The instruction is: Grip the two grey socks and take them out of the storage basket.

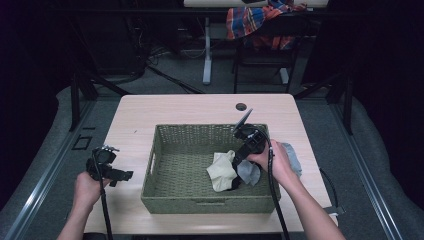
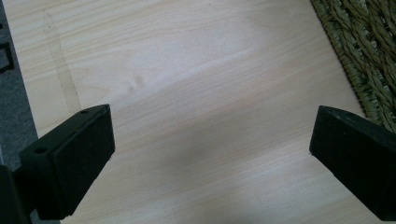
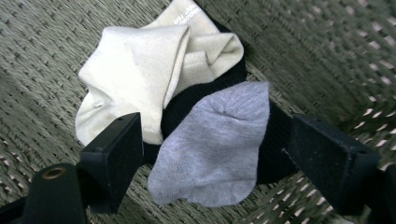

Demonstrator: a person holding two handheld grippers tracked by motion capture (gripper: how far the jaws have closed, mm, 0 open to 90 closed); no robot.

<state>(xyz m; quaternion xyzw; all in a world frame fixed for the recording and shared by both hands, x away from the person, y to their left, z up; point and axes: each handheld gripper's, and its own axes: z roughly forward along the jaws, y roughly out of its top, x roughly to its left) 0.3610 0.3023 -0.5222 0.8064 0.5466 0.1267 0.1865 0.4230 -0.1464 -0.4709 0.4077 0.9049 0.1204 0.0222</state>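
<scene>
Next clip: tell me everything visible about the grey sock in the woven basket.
The grey sock is soft, heathered knit fabric, limp and slightly creased, lying flat in the green woven basket near its right wall. It rests on a black sock and beside a cream sock. The right gripper has its open jaws on either side of it, pads not pressing.

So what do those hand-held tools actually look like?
Both are black. The left gripper and right gripper each end in two blocky flat-faced jaws, with a black cable trailing back along the bare forearm. No sleeves show.
</scene>
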